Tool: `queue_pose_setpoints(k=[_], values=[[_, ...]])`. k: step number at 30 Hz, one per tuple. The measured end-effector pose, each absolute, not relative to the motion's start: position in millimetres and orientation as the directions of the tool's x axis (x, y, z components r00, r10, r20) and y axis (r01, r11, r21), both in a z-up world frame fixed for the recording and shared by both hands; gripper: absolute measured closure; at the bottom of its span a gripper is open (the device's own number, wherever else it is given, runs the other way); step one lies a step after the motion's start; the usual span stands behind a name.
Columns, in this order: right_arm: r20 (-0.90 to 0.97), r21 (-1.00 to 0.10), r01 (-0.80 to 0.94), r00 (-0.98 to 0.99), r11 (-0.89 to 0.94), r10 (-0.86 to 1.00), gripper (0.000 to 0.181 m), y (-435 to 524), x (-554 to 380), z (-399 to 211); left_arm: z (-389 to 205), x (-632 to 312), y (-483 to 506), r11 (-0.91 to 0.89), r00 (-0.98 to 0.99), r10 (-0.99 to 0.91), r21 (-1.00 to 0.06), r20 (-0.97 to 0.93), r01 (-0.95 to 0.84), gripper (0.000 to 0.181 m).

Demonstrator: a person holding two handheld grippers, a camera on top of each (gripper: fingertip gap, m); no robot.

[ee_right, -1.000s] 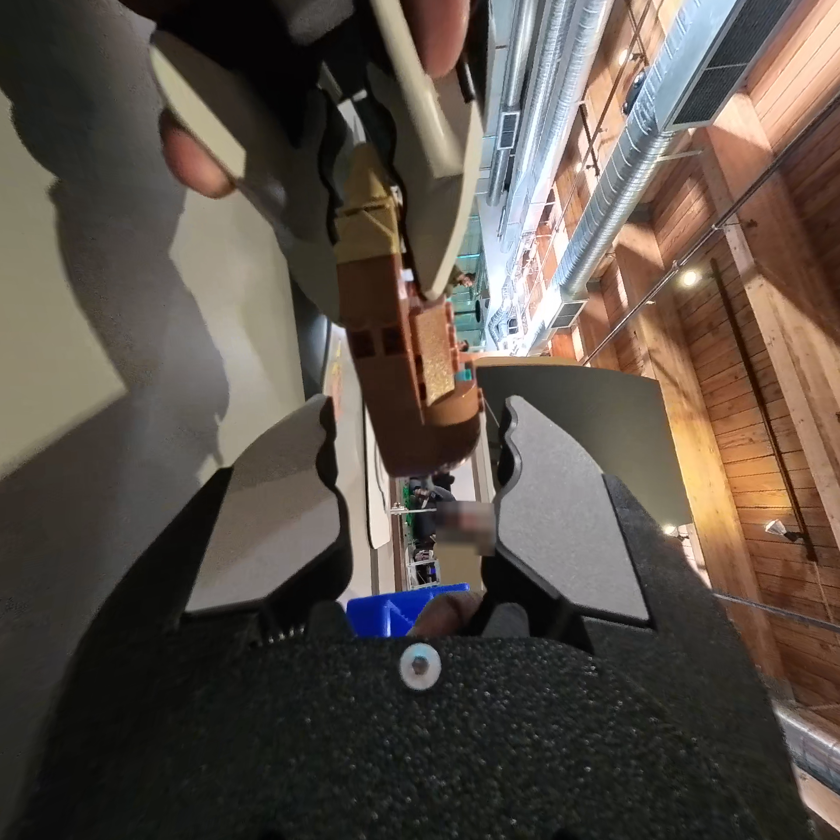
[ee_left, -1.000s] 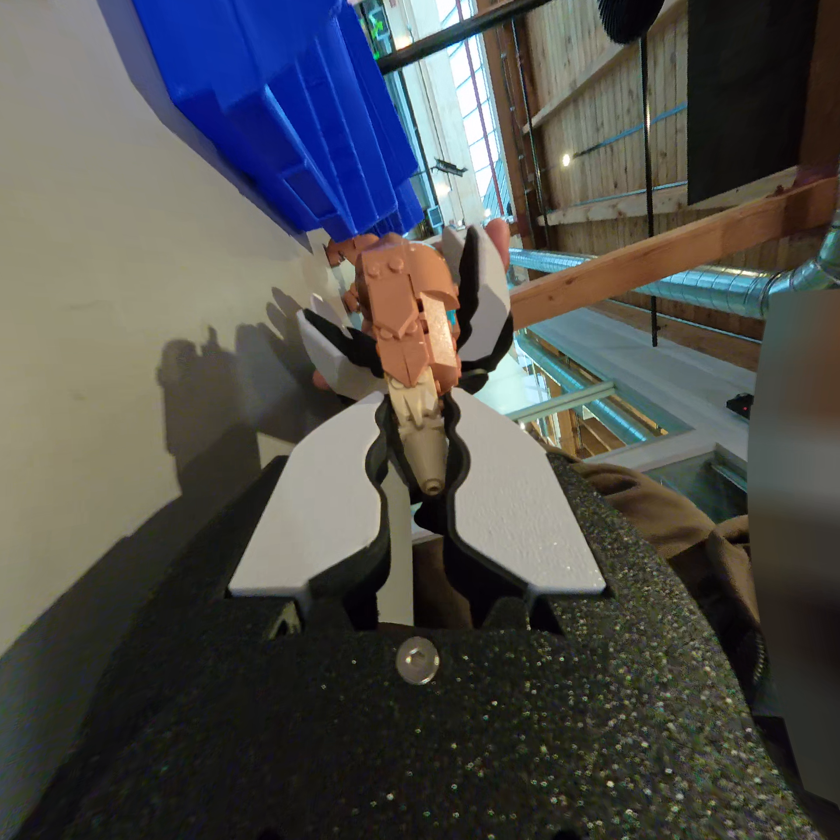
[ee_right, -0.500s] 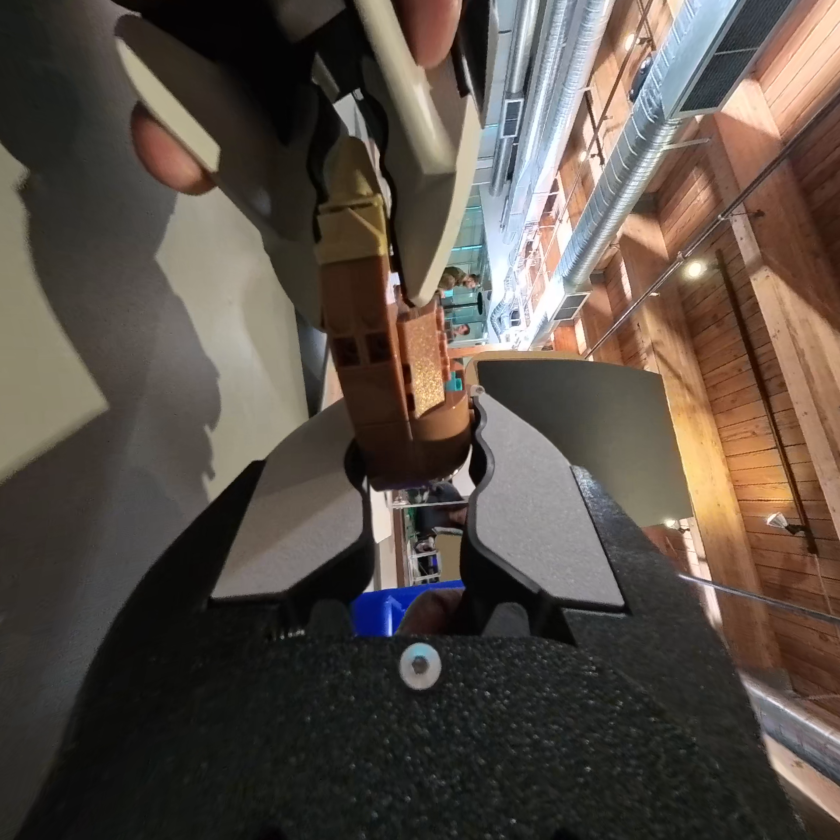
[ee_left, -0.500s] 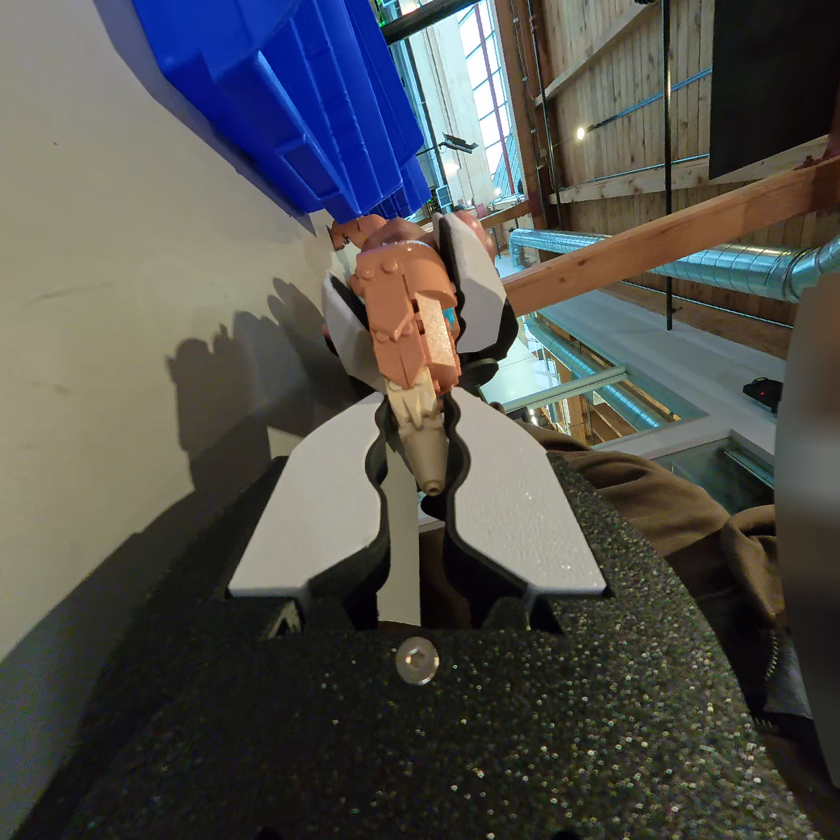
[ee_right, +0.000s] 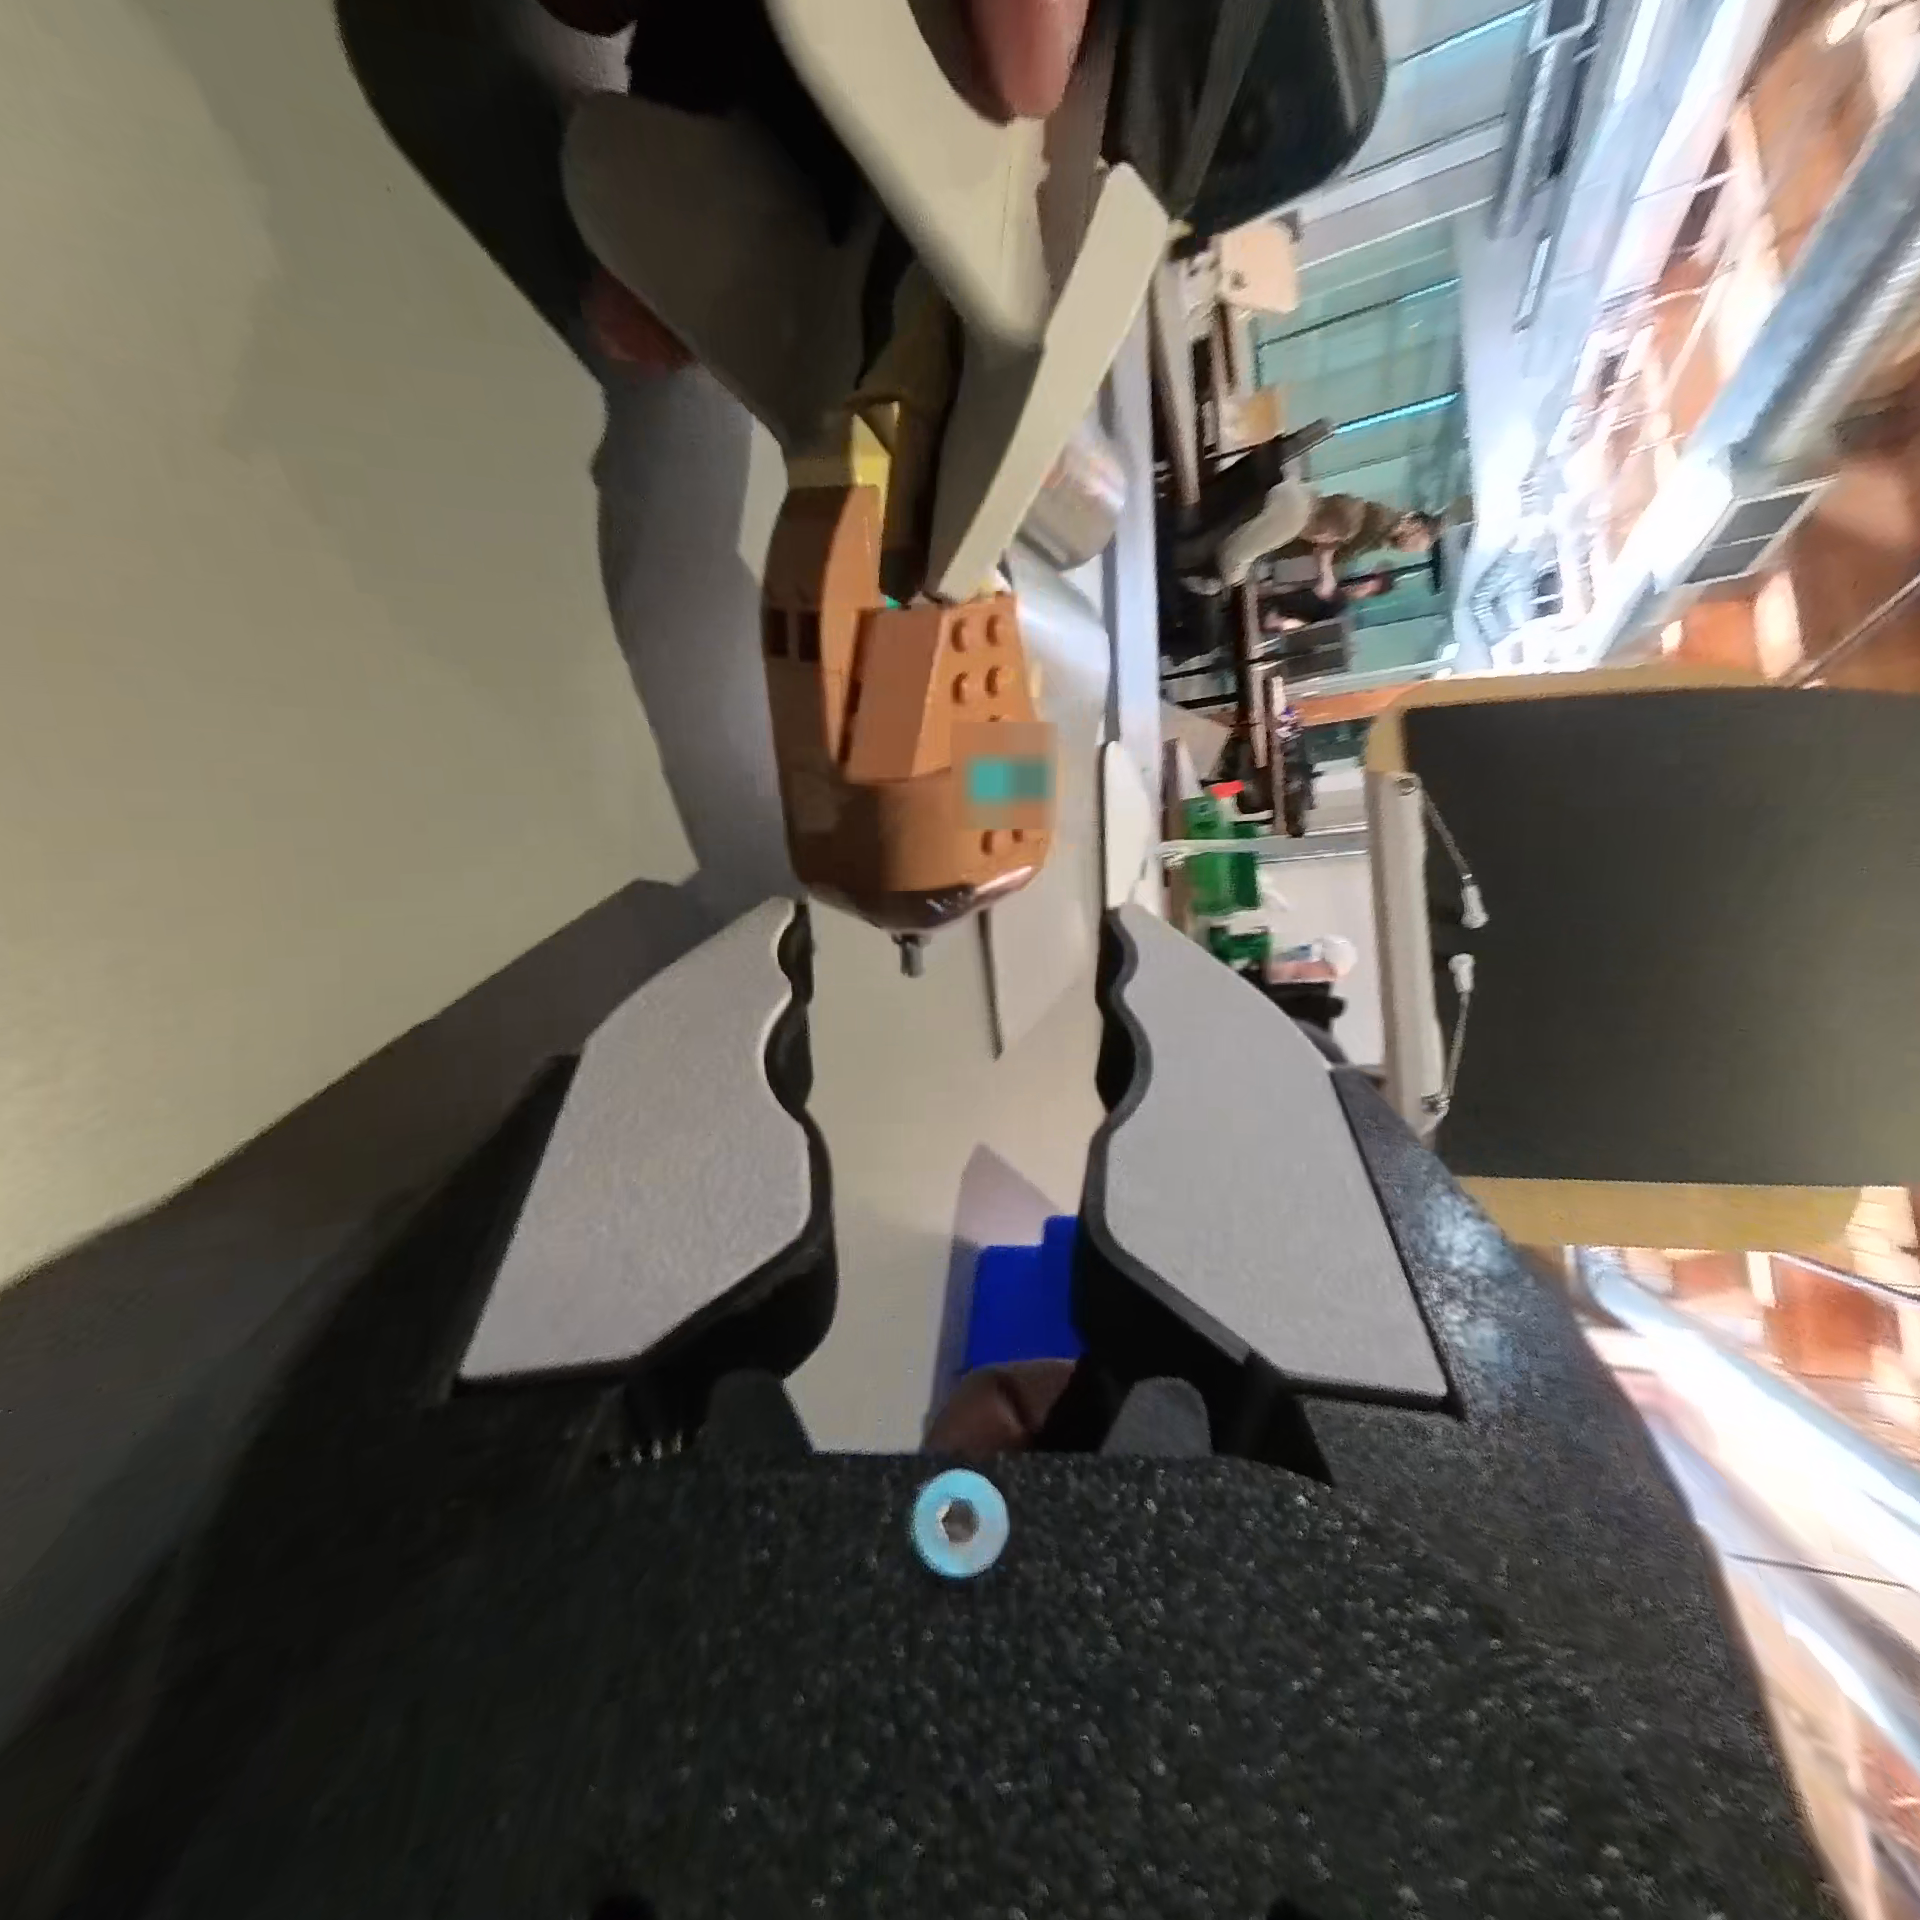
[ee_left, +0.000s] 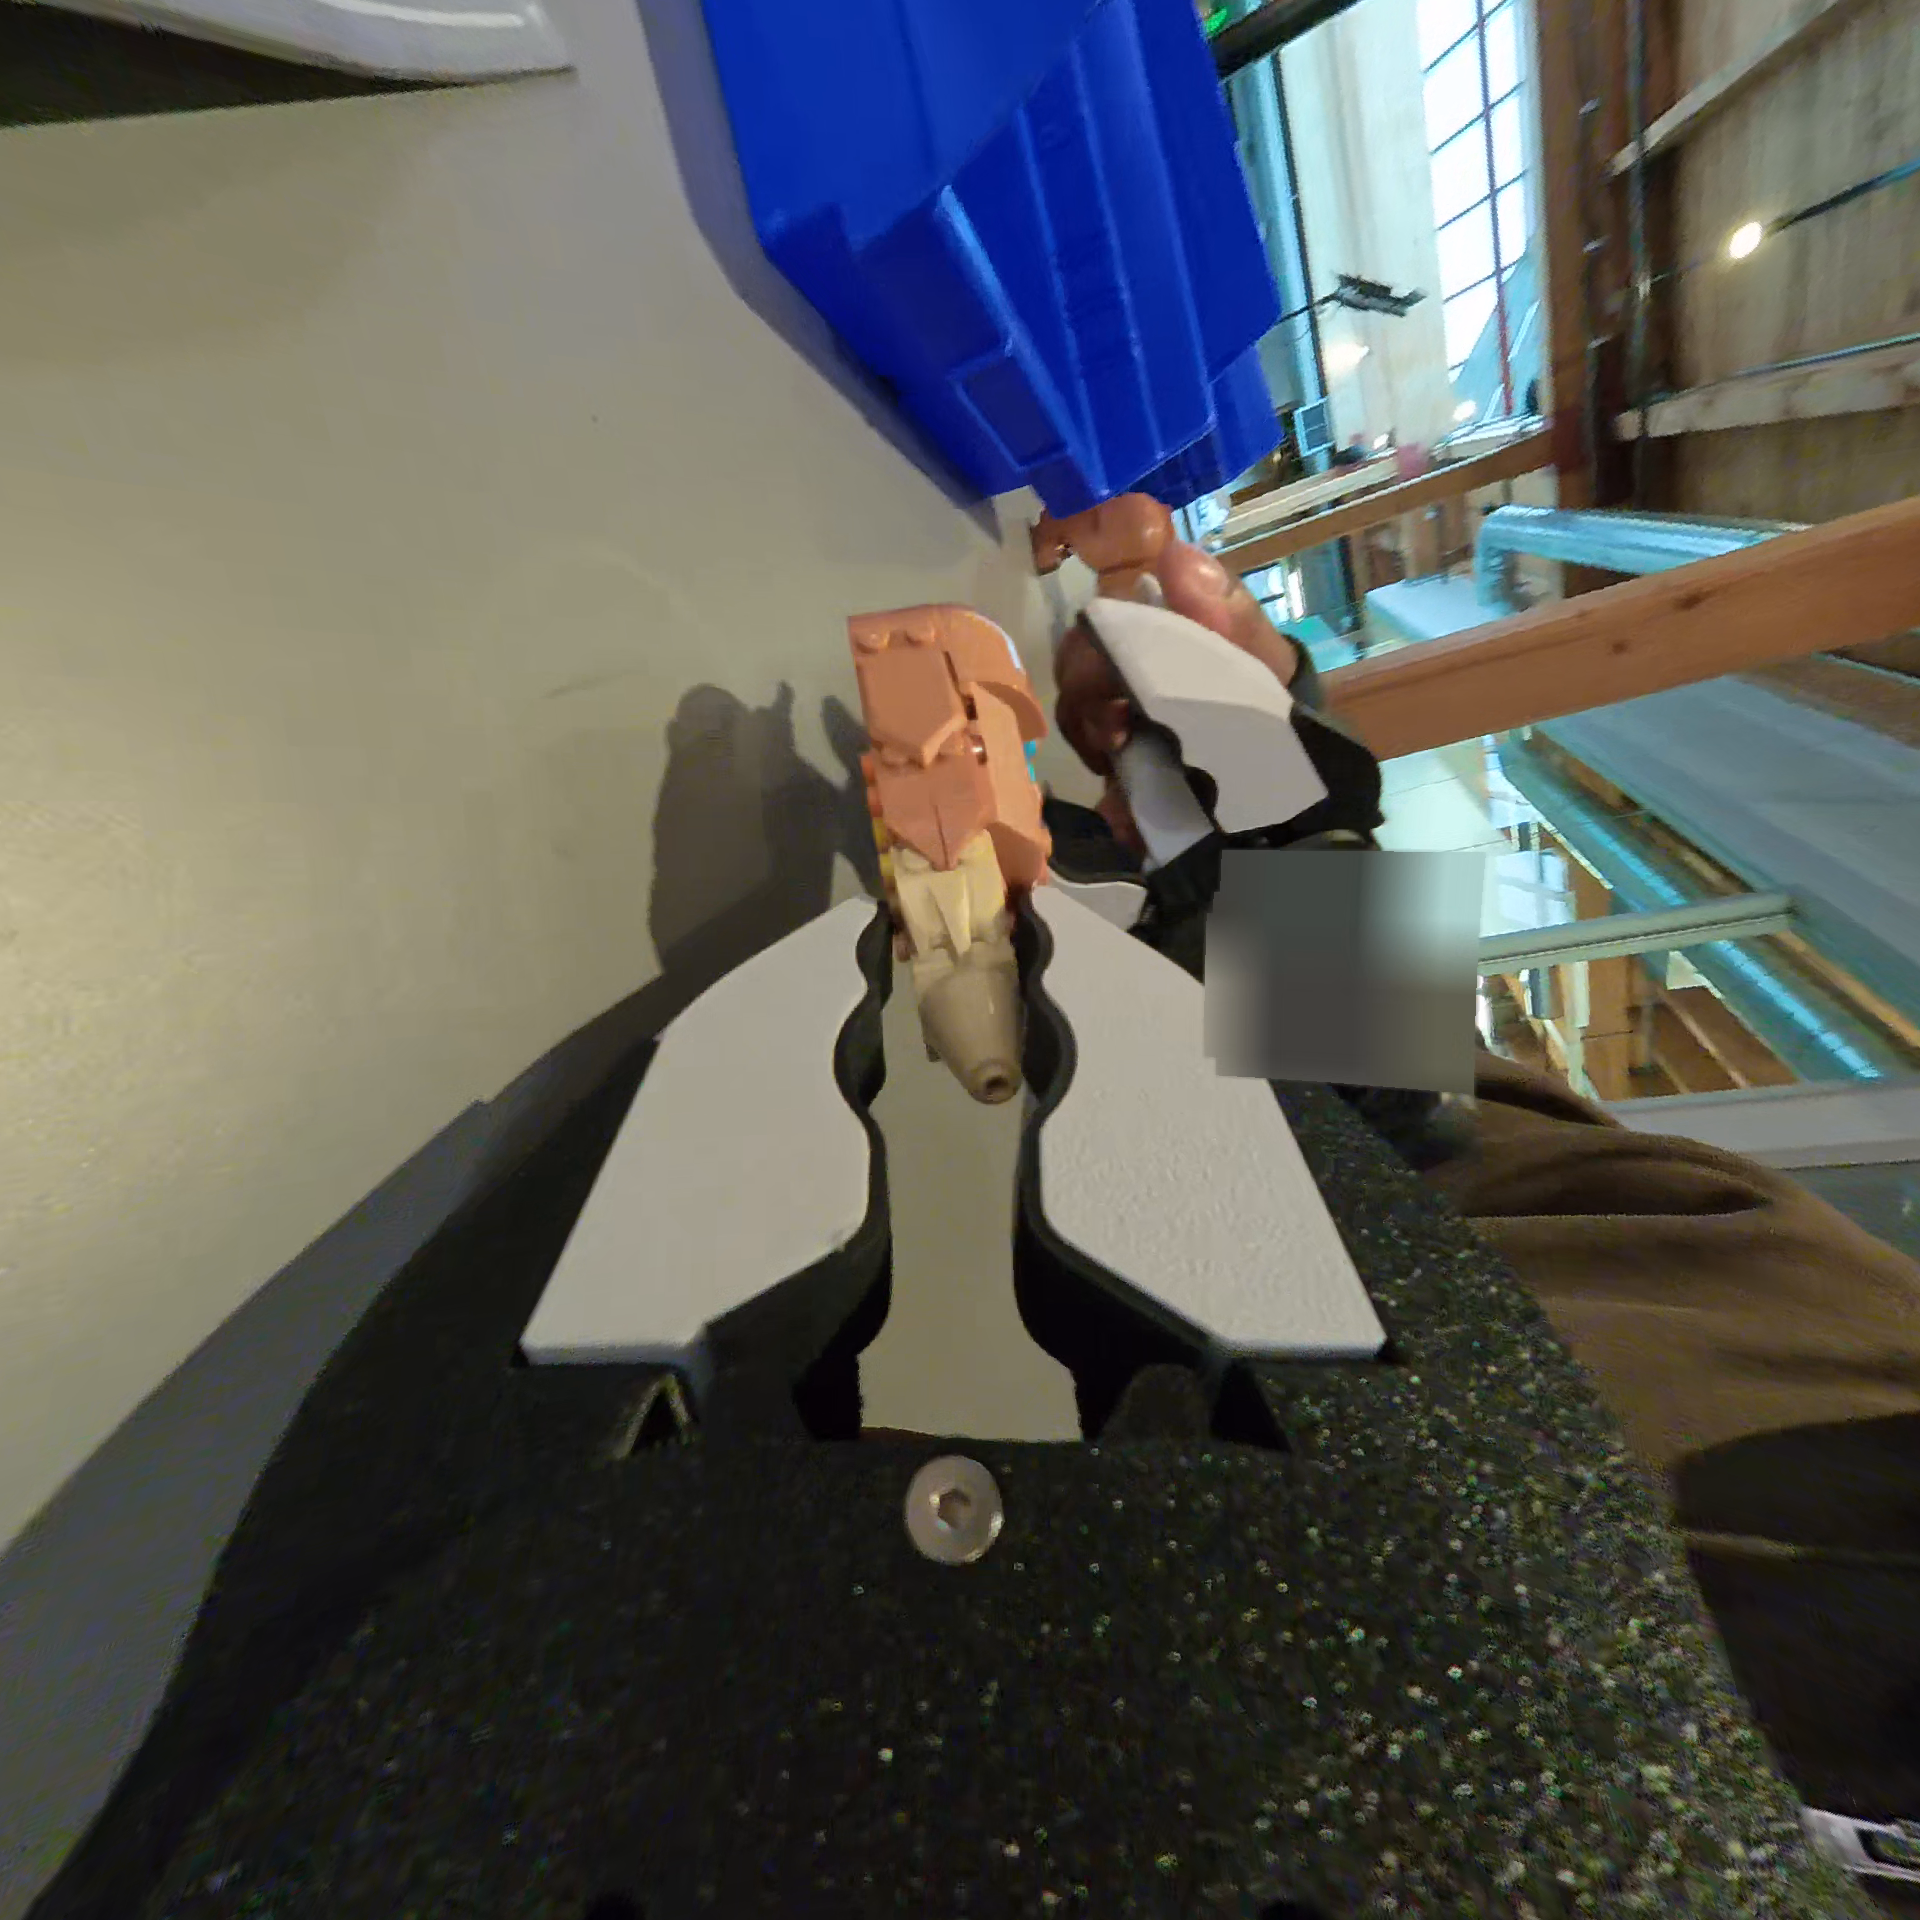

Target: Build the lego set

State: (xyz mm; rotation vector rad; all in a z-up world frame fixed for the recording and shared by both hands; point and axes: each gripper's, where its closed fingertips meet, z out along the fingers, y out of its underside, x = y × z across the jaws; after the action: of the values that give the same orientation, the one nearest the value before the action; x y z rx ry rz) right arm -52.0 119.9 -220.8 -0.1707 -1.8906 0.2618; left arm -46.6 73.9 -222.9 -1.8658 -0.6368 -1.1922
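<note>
**Lego build pinched by left gripper, right gripper spread and off it**

We see the lego build (ee_left: 951, 774), orange-brown blocks with a tan cone end, lifted off the table (ee_left: 312, 623) and sitting at the tips of the left gripper (ee_left: 951, 935). The left jaws close narrow on the tan end; the brown body sticks out past the fingertips. In the right wrist view we see the same lego build (ee_right: 904, 769) hanging from the left gripper above, brown end just ahead of the right gripper (ee_right: 951, 956). Right jaws stand wide apart, nothing between them, not touching the model. From the left wrist view the right gripper (ee_left: 1205, 748) sits just beside the build. Blue bin (ee_left: 987, 239) rests on the table behind. Brown sleeve (ee_left: 1662, 1299) at the right edge.
</note>
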Motion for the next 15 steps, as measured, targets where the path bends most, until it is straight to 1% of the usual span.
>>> queue_pose_setpoints(k=[4, 8, 12, 15], values=[[0.851, -0.29, 0.058, -0.441, 0.955, 0.285, 0.132, 124, -41, -234, -228, -48, 71, -0.566, 0.44, 0.018, -0.353, 0.898, 0.745, 0.158], [0.794, -0.333, 0.102, -0.506, 0.937, 0.337, 0.136, 125, -32, -241, -233, -54, 66, -0.576, 0.533, 0.063, -0.405, 0.844, 0.71, 0.155], [0.749, -0.384, 0.143, -0.53, 0.912, 0.398, 0.135, 128, -27, -242, -232, -60, 65, -0.551, 0.574, 0.089, -0.439, 0.814, 0.709, 0.143], [0.718, -0.417, 0.184, -0.533, 0.89, 0.447, 0.134, 132, -23, -243, -233, -65, 64, -0.551, 0.646, 0.104, -0.497, 0.756, 0.67, 0.13]])
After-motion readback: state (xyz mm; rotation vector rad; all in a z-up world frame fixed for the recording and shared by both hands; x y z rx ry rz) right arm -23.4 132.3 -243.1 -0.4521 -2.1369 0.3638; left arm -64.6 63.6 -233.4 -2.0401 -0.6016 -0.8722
